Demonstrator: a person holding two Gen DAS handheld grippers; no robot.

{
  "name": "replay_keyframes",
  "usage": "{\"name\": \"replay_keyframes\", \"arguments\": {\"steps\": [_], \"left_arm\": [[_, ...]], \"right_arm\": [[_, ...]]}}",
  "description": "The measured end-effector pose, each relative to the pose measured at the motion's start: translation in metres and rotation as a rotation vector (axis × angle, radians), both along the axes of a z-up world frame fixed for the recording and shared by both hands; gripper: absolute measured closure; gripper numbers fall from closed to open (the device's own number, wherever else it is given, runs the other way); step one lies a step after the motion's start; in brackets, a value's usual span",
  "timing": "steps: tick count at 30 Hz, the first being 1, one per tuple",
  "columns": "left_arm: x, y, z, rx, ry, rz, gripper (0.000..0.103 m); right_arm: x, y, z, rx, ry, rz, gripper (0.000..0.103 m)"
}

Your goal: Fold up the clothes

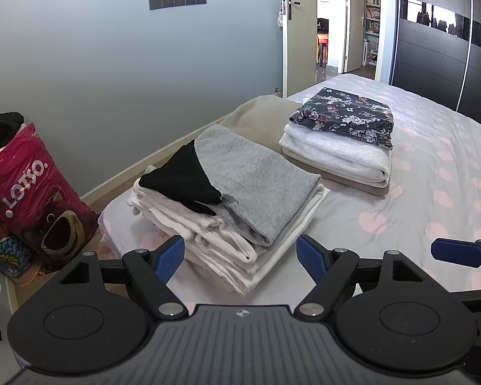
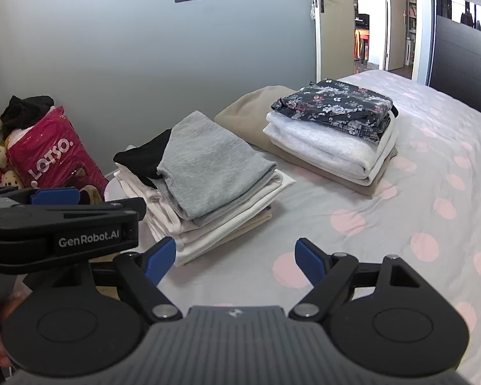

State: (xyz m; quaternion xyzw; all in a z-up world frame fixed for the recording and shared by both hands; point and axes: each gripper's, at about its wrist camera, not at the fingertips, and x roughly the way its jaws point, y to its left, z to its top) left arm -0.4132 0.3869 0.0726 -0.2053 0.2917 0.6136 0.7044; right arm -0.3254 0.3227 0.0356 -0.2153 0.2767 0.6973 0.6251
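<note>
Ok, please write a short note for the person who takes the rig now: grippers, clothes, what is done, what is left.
Left gripper: open, holds nothing, in front of the near pile.
Right gripper: open, holds nothing, over the bed sheet.
Near pile: grey garment on top, a black garment loosely on its left end, white clothes under.
Far pile: floral garment on top of folded white and beige clothes.
Done: two piles are folded on the bed.
Left: probably tidy the black garment. A pink Lotso bag on the floor holds more clothes, maybe to fold.
</note>
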Motion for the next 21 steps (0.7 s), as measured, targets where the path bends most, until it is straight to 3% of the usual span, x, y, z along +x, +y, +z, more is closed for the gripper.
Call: {"name": "replay_keyframes", "arguments": {"steps": [21], "left_arm": [[0.0029,-0.0082,0.0052,-0.004,-0.003,0.004,0.027]], "right_arm": [[-0.0063,-0.0084,0.008,0.004,-0.019,0.01,0.02]]}}
